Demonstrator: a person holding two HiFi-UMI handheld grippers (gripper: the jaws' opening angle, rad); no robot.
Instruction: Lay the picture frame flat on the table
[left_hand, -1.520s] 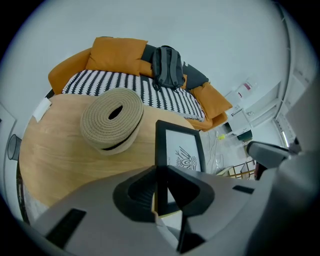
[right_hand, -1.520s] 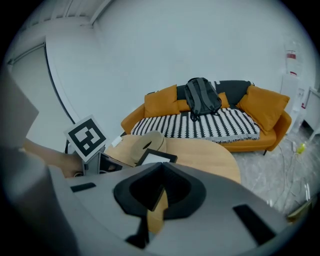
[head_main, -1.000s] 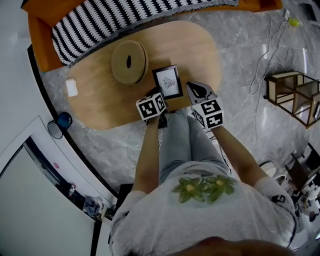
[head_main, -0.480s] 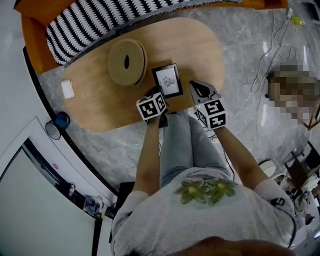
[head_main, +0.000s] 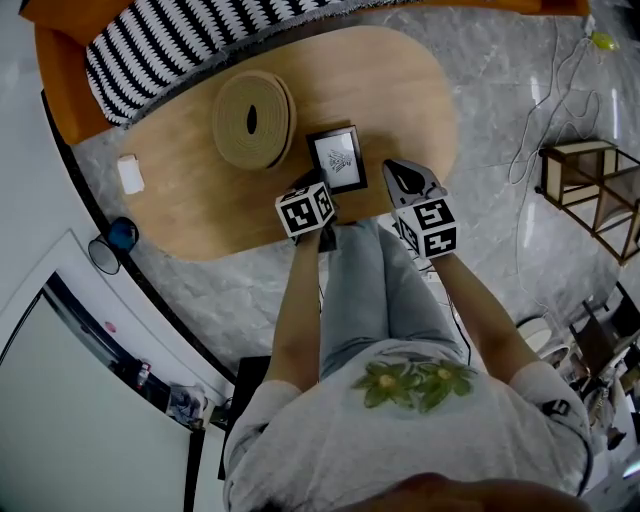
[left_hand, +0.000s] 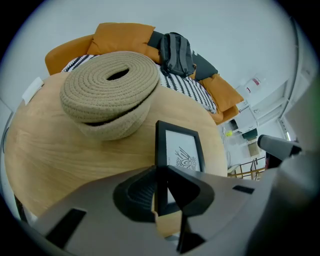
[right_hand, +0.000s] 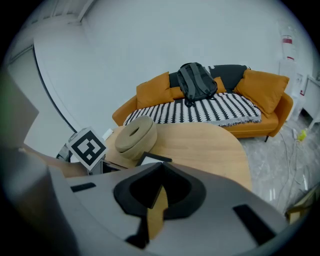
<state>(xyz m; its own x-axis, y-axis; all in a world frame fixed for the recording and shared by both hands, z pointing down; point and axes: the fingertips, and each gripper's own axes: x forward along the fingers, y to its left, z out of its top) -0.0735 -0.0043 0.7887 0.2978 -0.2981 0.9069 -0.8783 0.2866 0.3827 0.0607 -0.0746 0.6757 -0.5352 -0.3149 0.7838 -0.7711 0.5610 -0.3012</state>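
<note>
The black picture frame (head_main: 337, 158) with a white drawing lies face up, or tipped far back, near the front edge of the oval wooden table (head_main: 400, 90). I cannot tell if it rests fully flat. My left gripper (head_main: 318, 196) is shut on the frame's near left edge. In the left gripper view the jaws (left_hand: 160, 192) pinch the frame (left_hand: 179, 150) by that edge. My right gripper (head_main: 402, 178) hovers just right of the frame, shut and holding nothing. Its closed jaws (right_hand: 159, 200) point over the table, with the frame (right_hand: 150, 160) to their left.
A coiled rope basket (head_main: 253, 118) stands left of and behind the frame. A small white object (head_main: 130, 173) lies at the table's left end. An orange sofa with a striped blanket (head_main: 180, 40) and a backpack (right_hand: 195, 82) is behind. A wooden side table (head_main: 590, 190) stands at the right.
Nothing has visibly changed apart from a slight shift of the head view. The left gripper keeps its hold on the frame and the right one stays beside it.
</note>
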